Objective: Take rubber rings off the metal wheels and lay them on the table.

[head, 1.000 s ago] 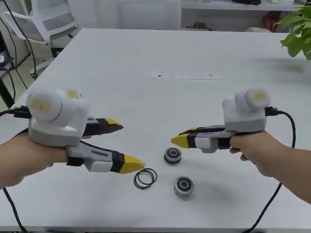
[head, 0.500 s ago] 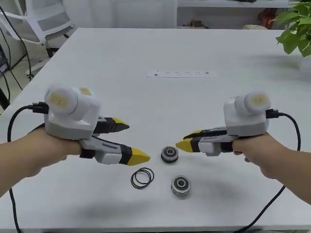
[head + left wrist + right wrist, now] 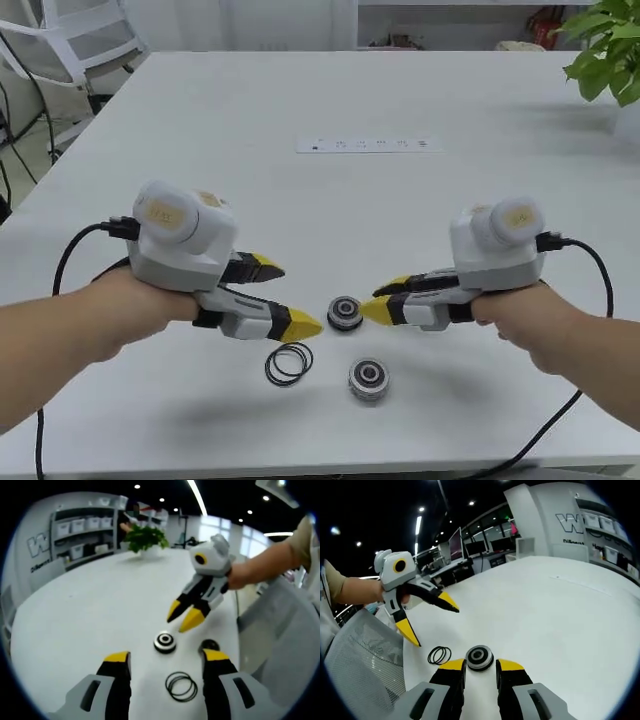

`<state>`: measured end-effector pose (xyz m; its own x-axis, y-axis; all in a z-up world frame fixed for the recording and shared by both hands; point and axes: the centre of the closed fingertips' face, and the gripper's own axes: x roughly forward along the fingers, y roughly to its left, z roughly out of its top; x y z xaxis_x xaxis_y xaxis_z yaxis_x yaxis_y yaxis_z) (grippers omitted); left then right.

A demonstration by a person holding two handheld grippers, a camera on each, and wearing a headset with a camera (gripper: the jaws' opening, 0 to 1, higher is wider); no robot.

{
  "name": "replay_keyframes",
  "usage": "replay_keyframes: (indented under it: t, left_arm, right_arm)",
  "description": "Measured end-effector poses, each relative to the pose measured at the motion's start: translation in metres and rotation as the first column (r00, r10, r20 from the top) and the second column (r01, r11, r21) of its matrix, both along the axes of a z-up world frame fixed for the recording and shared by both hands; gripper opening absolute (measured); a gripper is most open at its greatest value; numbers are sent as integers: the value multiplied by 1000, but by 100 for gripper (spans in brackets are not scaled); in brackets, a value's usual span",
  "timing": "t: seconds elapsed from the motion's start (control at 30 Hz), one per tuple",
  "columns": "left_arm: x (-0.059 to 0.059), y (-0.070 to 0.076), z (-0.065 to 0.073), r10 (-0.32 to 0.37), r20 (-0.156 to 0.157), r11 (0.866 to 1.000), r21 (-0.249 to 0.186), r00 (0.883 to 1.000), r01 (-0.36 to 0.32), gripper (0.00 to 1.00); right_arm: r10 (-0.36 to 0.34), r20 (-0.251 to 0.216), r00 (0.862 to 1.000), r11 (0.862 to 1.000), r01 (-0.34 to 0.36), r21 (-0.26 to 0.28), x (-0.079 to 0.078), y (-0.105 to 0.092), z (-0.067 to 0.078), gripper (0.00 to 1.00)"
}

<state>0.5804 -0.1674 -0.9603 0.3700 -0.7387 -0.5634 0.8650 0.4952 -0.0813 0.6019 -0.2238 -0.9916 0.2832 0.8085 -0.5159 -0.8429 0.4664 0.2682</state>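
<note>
Two small metal wheels with dark centres lie on the white table. One wheel sits between the two grippers. The other wheel lies nearer the front edge. A few loose black rubber rings lie overlapped on the table to their left. My left gripper hovers wide open just left of the first wheel. My right gripper is narrowly open with nothing between its jaws, its tips just right of that wheel.
A flat white socket strip lies farther back at the table's middle. A green plant stands at the back right and an office chair beyond the back left corner. Cables trail from both grippers toward the front edge.
My left gripper has moved right, closer to the wheel between the grippers. My right gripper has dropped to that wheel's level. The wheels and rings lie where they were.
</note>
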Motion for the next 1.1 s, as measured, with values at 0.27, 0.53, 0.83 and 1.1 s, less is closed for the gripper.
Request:
replay_keyframes:
  t: [0.27,0.53,0.83,1.1]
  left_arm:
    - [8,-5,-13,-11,-3,1000,27,1000,11,51]
    - [14,-13,-24,-14,-16,999,30,1000,14,48]
    - [19,-24,-30,-32,-21,999,30,999,33,44]
    - [20,-34,-36,-43,-32,999,30,999,44,39]
  right_arm:
    - [24,0,1000,999,-24,-30,-3,0,-14,21]
    - [36,4,999,999,-36,-39,-3,2,-19,21]
    - [53,13,999,998,-52,-40,-3,7,-22,20]
    - [63,22,998,997,-62,-49,-4,9,-25,20]
